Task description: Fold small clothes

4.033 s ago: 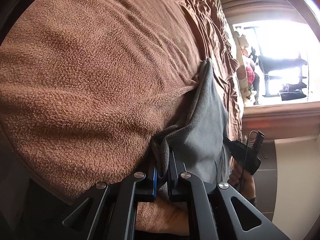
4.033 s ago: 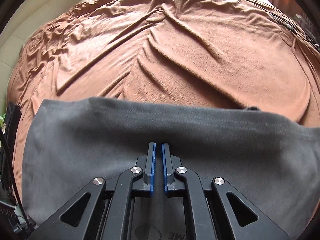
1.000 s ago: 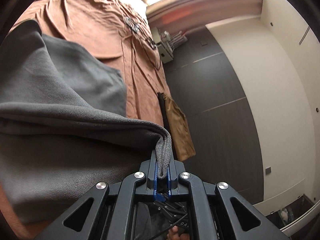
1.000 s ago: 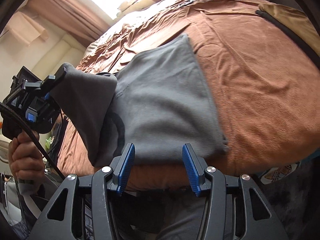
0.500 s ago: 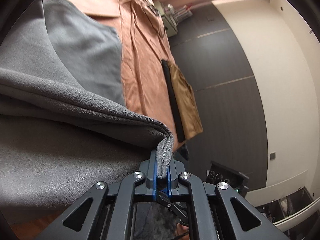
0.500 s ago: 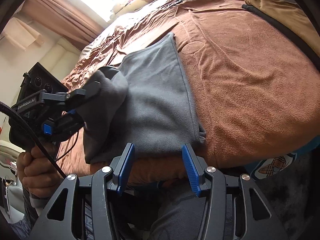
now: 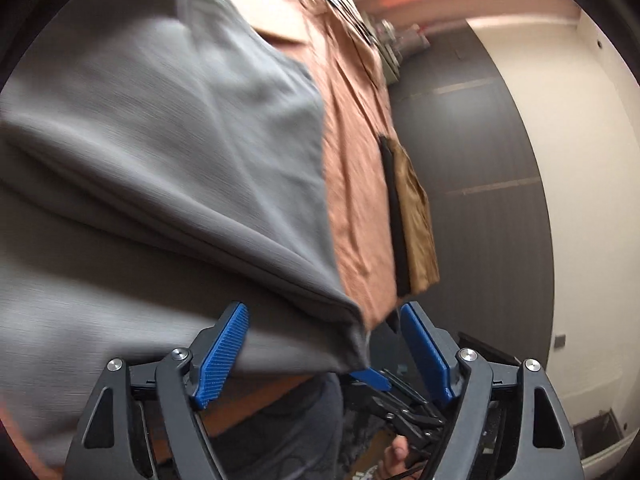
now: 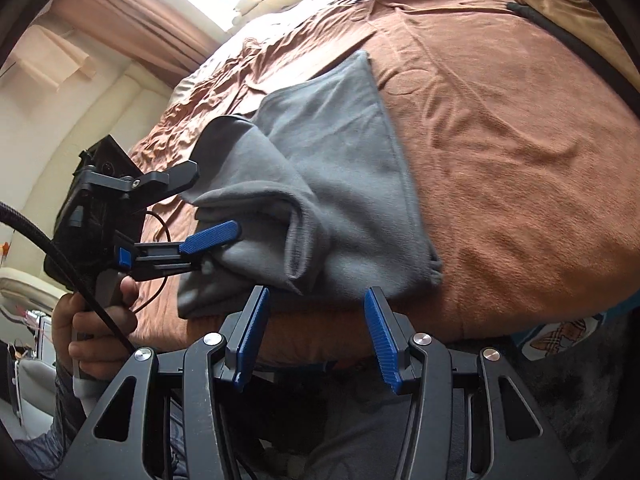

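between the left gripper (image 7: 324, 356) pads lies the grey garment's (image 7: 180, 184) folded corner, jaws opening, not pressing it. right gripper (image 8: 316, 336) sits apart and empty, garment just ahead on the brown blanket (image 8: 500, 160).

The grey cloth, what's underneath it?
The grey cloth lies folded on a brown blanket, which shows all around it. Whatever lies under the blanket, or between the cloth's layers, is covered.

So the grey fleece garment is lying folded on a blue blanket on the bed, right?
Not blue: the blanket under the grey fleece garment is rust-brown, as the right wrist view shows. The rest holds; the garment does lie folded over on the bed.
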`<state>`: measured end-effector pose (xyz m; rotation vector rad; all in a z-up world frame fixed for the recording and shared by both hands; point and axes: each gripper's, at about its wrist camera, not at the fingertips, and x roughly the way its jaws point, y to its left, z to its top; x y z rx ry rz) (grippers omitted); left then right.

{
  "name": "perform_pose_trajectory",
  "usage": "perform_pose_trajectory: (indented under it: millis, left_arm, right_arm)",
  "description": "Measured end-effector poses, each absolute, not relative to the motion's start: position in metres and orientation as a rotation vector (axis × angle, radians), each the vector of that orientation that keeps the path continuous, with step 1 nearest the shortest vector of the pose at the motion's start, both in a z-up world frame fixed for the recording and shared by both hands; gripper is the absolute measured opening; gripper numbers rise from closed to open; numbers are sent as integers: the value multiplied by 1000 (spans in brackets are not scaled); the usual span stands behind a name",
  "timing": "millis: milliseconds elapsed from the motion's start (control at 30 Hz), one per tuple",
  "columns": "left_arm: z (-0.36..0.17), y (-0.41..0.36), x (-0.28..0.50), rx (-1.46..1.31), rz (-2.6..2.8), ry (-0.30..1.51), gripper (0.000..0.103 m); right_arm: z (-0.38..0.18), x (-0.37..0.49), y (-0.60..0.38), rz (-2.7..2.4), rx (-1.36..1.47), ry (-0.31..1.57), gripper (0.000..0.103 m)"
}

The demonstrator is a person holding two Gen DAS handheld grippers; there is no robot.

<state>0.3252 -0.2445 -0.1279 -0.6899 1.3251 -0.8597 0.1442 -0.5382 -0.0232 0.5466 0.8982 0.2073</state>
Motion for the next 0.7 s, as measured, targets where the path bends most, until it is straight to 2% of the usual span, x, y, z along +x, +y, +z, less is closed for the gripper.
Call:
perform_pose_trajectory:
  millis: [300,467,600,633,700]
  left_arm:
    - [-139,-169,352,-744,-628,1283,82]
    - [-154,-158,362,-800,-578,1302,82]
    - [-161,-165,369,-796,-538,1310,79]
    - [-162,-164,371,-802,-524,1302,76]
    - [-164,-162,377,-808,-487,1294,63]
  right_arm:
    - [-23,170,-519,224,480,893,47]
    - [-22,177,-518,201,464,889,46]
    - [-22,180,-520,187,459,889,30]
    - [-23,181,-520,181,452,892,26]
    - [-24,182,-520,170,434,903,16]
